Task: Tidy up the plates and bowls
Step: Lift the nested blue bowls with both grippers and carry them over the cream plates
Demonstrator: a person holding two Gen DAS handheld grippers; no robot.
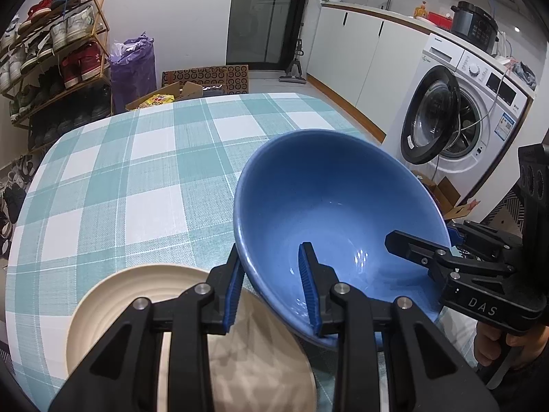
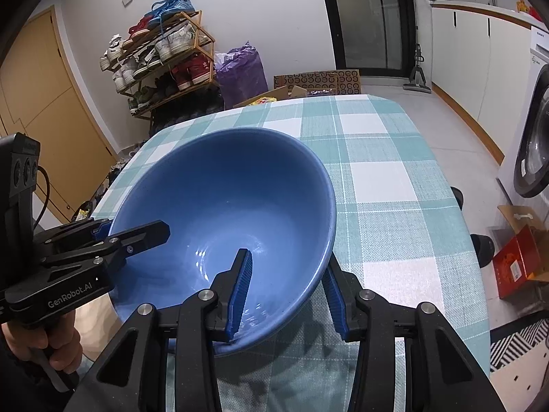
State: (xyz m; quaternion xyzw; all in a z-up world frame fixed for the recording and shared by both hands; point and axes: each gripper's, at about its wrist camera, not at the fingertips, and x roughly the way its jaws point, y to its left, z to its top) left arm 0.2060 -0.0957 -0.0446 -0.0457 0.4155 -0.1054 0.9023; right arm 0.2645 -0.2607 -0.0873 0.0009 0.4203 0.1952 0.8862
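Both tools clamped the bowl (image 1: 329,206) rim: left tool (image 1: 271,288) & right tool (image 2: 286,292) on opposite sides, bowl tilted above surface (image 1: 137,178), beside plate (image 1: 113,295). Uneven lift could slip it, hit plate.

The bowl (image 1: 329,206) sits on the table (image 1: 137,178). The plate (image 1: 113,295) lies on the table just left of the bowl and nearer the camera, the bowl's rim overlapping its edge. The left gripper (image 1: 271,288) straddles the bowl's near-left rim, the right gripper (image 2: 288,292) its near-right rim. The shoe rack (image 2: 164,61) stands beyond the bowl to the left, the washing machine (image 1: 459,116) to its right.
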